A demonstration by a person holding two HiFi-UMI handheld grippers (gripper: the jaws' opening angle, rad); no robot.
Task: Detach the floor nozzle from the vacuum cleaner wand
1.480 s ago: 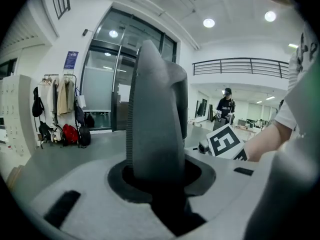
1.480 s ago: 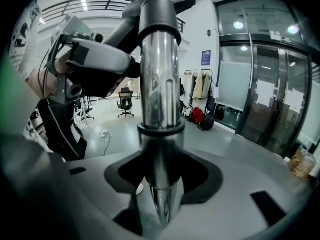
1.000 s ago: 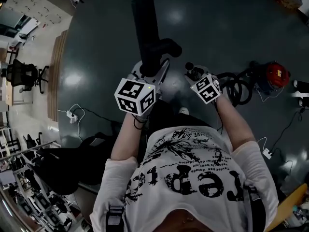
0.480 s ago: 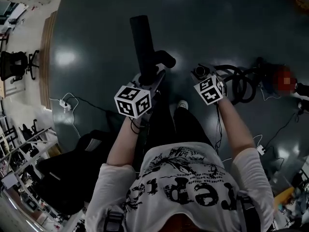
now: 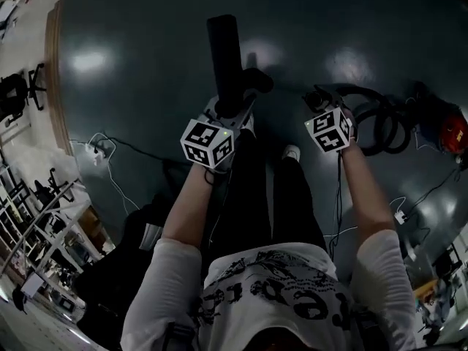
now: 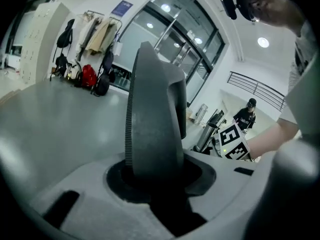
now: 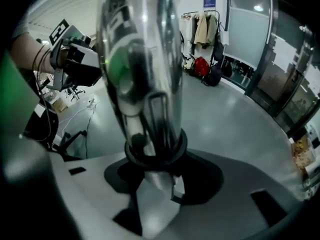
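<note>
The black floor nozzle (image 5: 223, 50) is a long dark bar with a short bent neck, held over the dark floor. My left gripper (image 5: 228, 107) is shut on it, and in the left gripper view the nozzle (image 6: 152, 124) fills the space between the jaws. My right gripper (image 5: 319, 102) is shut on the chrome wand (image 7: 142, 74), whose black collar sits between its jaws. In the head view the nozzle's neck and the right gripper are apart, with bare floor between them. The wand's tube is barely visible in the head view.
A black hose (image 5: 376, 126) coils on the floor to the right, leading to the red vacuum body (image 5: 453, 131). A white power strip (image 5: 95, 151) with its cable lies at the left. The person's legs and a shoe (image 5: 291, 152) are below the grippers.
Both grippers have sunk toward the floor, each still with its part. The nozzle has gone down with the left gripper, and both grips look unchanged.
</note>
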